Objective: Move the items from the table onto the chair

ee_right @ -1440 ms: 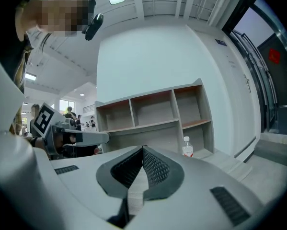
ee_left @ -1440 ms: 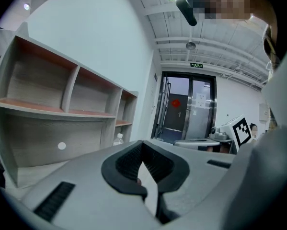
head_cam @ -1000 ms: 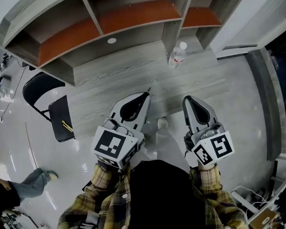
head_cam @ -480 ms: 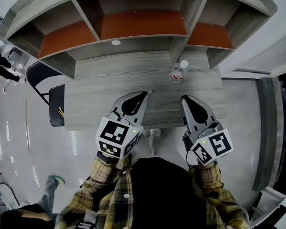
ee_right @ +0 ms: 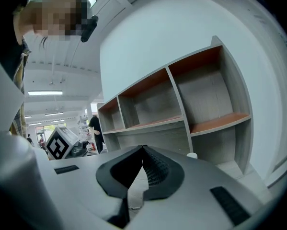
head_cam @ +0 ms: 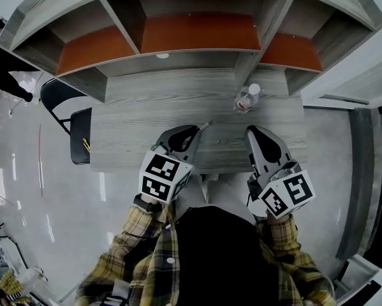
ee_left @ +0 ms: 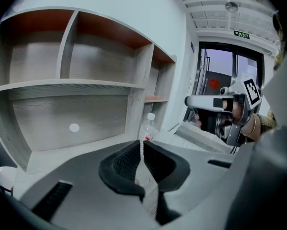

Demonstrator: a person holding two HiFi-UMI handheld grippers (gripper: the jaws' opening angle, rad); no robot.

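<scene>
Clear plastic water bottle w/ white cap (head_cam: 247,99) stands upright at far right of grey wood-grain surface (head_cam: 146,107), just ahead of right gripper (head_cam: 250,131). Prob. light, thin-walled, slick, so grip mid-body, gently. Black folding chair (head_cam: 81,129) sits off the surface's left end. Both grippers empty, jaws together. Left gripper (head_cam: 206,126) tips downward, right approx. level.

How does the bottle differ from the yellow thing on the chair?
The bottle stands upright on the table; the yellow thing lies flat on the chair seat. The bottle is clear and white-capped; the yellow thing is thin and opaque. Both are small loose items.
</scene>
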